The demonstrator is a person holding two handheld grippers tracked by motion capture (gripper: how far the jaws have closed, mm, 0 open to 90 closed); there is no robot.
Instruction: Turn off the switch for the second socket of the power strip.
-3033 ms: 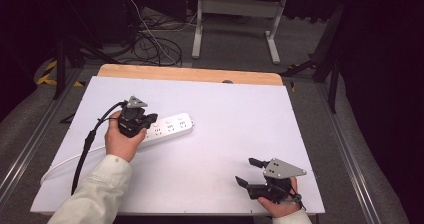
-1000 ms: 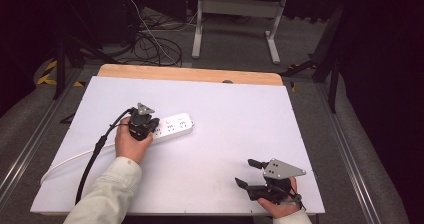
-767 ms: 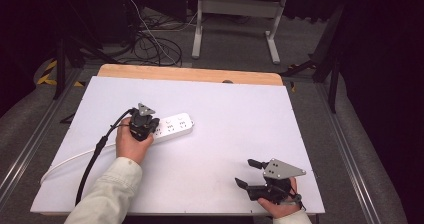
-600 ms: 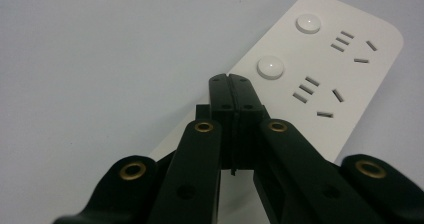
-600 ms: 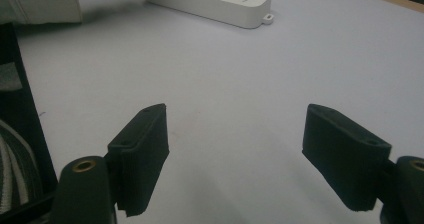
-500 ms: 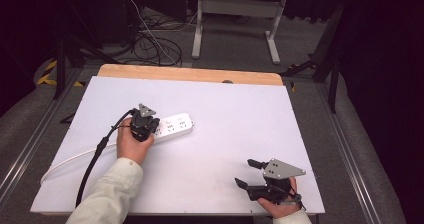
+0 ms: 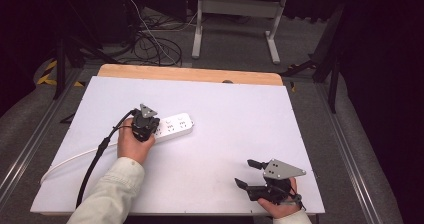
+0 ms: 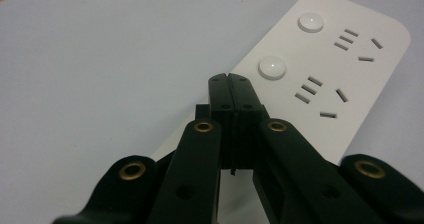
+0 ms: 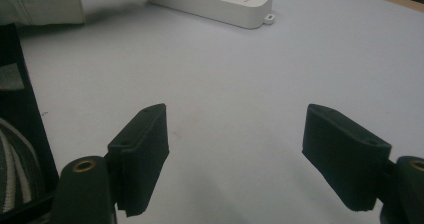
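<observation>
Compared with the earliest picture, your left hand has shifted a little toward the power strip (image 7: 172,126), and the black cable now hangs in a different curve behind your wrist; over the last moments nothing more has changed, and your right hand has kept its place.

Your left gripper (image 8: 231,80) has its jaws pressed together with nothing between them, and the joined tips point down at the top face of the power strip, just beside the round button (image 8: 272,67) of the nearer outlet. I think you closed them so that the two pads make one narrow tip, which suits pushing a small button better than open jaws do. Whether the tip already touches the plastic I cannot tell.

The power strip lies flat on the white table (image 7: 240,114), left of the middle, with its white cord (image 7: 75,159) running off toward the left edge. It lies free, so a push from the side could slide it; a push straight down is safer.

Your right gripper (image 9: 235,156) rests near the front right corner of the table, well apart from the strip, with its jaws wide apart and empty. It seems parked there so it does not disturb the work, but it is also too far away to steady the strip.
</observation>
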